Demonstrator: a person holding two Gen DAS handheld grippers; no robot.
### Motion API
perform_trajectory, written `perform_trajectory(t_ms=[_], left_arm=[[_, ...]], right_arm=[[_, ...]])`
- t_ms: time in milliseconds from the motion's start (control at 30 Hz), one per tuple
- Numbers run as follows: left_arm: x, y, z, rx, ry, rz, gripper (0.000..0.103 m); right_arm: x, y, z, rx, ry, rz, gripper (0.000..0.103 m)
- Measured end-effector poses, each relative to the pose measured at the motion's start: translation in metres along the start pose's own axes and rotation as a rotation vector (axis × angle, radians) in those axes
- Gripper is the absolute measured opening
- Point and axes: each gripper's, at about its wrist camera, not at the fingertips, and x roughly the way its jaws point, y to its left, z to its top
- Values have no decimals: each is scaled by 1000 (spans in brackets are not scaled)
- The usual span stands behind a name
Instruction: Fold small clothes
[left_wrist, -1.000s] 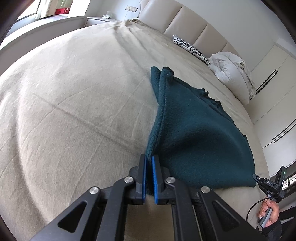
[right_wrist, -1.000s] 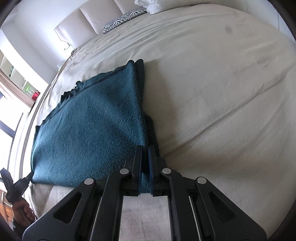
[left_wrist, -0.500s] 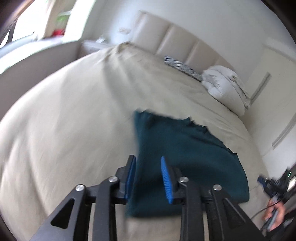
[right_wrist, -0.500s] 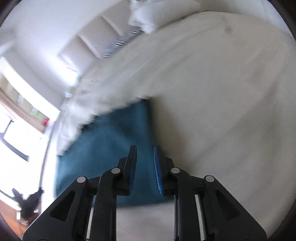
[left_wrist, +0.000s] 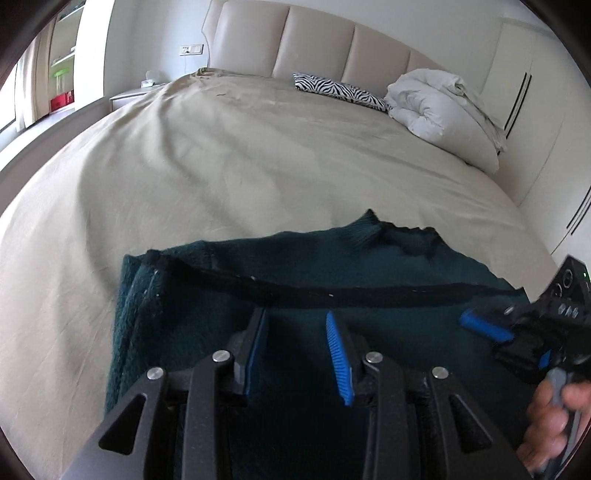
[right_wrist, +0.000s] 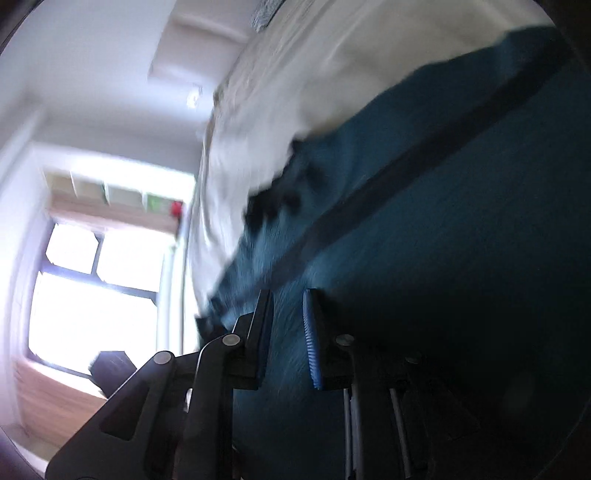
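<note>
A dark teal fleece garment (left_wrist: 207, 295) lies folded on the beige bed (left_wrist: 221, 155), its collar at the far edge. My left gripper (left_wrist: 295, 325) is open and empty, just above the garment's near half. My right gripper (left_wrist: 484, 326) shows at the right of the left wrist view, held by a hand over the garment's right edge. In the blurred, tilted right wrist view the right gripper (right_wrist: 288, 306) is open and empty, close above the teal garment (right_wrist: 461, 221).
A zebra-print pillow (left_wrist: 340, 90) and a bundled white duvet (left_wrist: 443, 107) lie at the head of the bed by the padded headboard (left_wrist: 314, 40). A nightstand (left_wrist: 129, 98) stands at the far left. White wardrobes (left_wrist: 535, 110) line the right wall.
Both grippers have opened and let go of the garment's corners. The garment now lies flat, folded. Both grippers have swung over it, and the right one is moving fast.
</note>
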Motion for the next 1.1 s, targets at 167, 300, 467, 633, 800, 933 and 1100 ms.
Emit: perform_trajectory(t_ms=[167, 300, 467, 633, 800, 933, 1100], left_arm=[[8, 23, 0, -83, -11, -94, 36], [9, 29, 3, -117, -3, -124, 36], [-23, 14, -3, -129, 7, -103, 43], [-65, -24, -49, -65, 22, -175, 53], [-70, -26, -85, -32, 70, -118, 56], [-71, -3, -96, -69, 68, -149, 47], [-81, 12, -98, -98, 62, -168, 47]], right_arm=[[-54, -36, 32, 39, -184, -26, 14], [-106, -68, 58, 80, -315, -101, 12], [-157, -56, 53, 83, -391, -181, 18], [-138, -2, -18, -64, -233, -33, 62], [-71, 8, -87, -84, -2, 79, 62], [-65, -21, -88, -51, 11, 53, 43], [-126, -55, -78, 3, -151, -20, 44]])
